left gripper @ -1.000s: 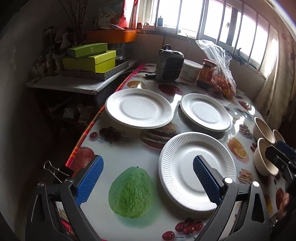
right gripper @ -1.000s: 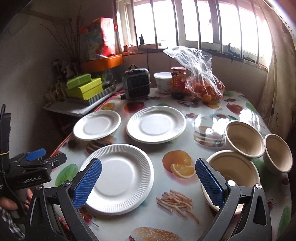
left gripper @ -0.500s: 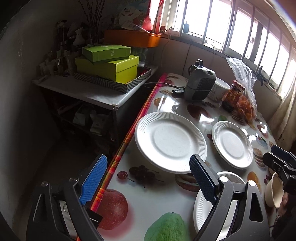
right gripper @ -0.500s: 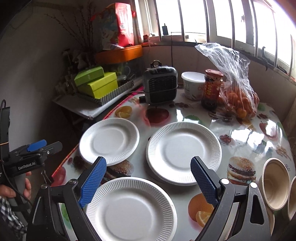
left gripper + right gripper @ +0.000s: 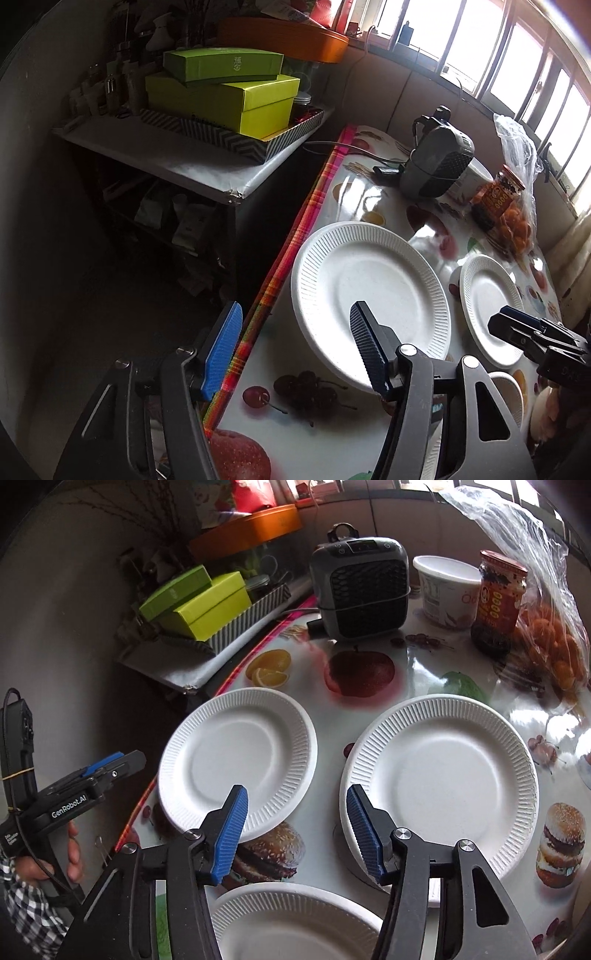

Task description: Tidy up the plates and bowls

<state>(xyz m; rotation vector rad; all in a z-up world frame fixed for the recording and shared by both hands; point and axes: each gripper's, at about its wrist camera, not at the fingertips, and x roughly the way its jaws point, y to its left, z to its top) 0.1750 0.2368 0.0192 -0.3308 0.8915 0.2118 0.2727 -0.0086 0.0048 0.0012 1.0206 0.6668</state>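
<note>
Three white paper plates lie on the fruit-print table. In the right wrist view they are a left plate (image 5: 236, 760), a right plate (image 5: 439, 779) and a near plate (image 5: 295, 923). My right gripper (image 5: 297, 832) hovers over the gap between the two far plates. Its jaws are closing with only tablecloth between them. My left gripper (image 5: 295, 349) straddles the table's left edge, jaws closing. The left plate (image 5: 369, 291) has its near rim between the pads, untouched. The right plate (image 5: 491, 306) lies beyond. No bowl shows clearly.
At the back stand a grey heater (image 5: 360, 590), a white tub (image 5: 447, 590), a sauce jar (image 5: 498, 602) and a bag of oranges (image 5: 546, 646). Left of the table edge (image 5: 295, 236), a side shelf carries green boxes (image 5: 221, 96). A hand (image 5: 70, 853) holds the left gripper.
Both grippers have swung left and toward the far plates, and their jaws have narrowed. The bowls have slid out of the right wrist view.
</note>
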